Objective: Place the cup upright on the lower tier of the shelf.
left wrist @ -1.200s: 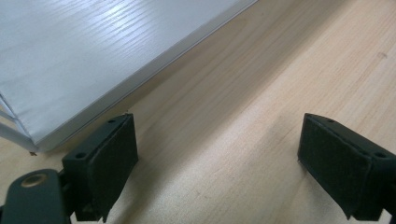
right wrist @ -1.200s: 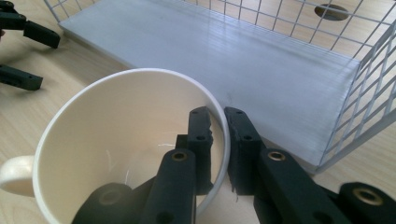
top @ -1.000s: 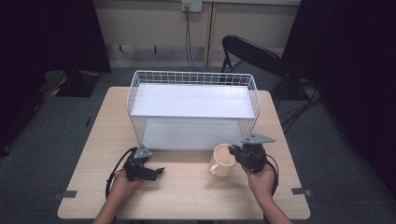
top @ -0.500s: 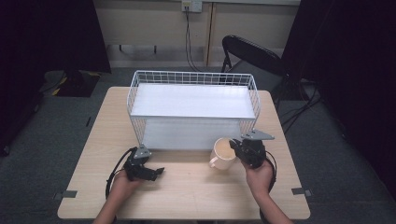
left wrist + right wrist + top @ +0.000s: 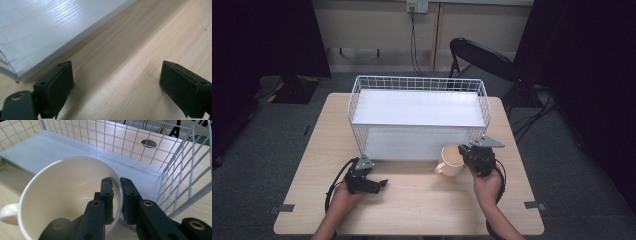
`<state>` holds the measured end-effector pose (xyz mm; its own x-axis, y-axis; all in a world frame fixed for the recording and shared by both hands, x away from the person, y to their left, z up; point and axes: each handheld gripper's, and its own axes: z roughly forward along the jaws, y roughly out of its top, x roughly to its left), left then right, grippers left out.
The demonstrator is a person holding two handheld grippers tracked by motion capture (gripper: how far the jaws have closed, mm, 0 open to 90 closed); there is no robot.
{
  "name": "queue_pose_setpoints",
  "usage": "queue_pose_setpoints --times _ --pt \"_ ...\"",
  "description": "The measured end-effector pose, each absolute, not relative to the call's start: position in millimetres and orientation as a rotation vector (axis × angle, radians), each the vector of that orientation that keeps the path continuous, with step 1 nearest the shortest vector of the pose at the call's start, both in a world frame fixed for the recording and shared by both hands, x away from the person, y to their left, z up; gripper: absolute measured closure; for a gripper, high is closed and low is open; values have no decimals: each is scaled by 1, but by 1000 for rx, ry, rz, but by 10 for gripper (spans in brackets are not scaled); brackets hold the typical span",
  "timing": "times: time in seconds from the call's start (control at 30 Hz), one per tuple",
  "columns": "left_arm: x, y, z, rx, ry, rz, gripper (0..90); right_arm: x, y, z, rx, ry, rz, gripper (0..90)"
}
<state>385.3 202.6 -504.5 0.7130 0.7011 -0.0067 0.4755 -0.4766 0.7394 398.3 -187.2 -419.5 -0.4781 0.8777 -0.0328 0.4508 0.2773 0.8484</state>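
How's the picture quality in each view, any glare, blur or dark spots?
High view: table evenly lit, surroundings fall into deep shadow, slightly soft. Left gripper view: sharp wood grain, a bright sheen on the white board. Right gripper view: the near black pads are blurred, and a small highlight glints inside the cup.

cream mug point(image 5: 451, 160) clamped by its rim, at the basket's front right corner

glossy cream ceramic mug point(image 5: 67, 195), empty inside, mouth up and tipped a little. handle point(image 5: 7, 213) points left, away from the right gripper point(image 5: 472, 155), whose jaws pinch the rim wall, one inside, one outside. mug sits just in front of the white wire basket point(image 5: 357, 100); can't tell if its base touches the table point(image 5: 422, 210).
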Motion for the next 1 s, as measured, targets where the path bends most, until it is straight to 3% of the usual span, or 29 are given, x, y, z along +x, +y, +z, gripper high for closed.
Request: queue_pose_setpoints --times 1.0 --pt "385 203 -505 2165 890 385 115 412 -154 -427 1172 2015 1069 815"
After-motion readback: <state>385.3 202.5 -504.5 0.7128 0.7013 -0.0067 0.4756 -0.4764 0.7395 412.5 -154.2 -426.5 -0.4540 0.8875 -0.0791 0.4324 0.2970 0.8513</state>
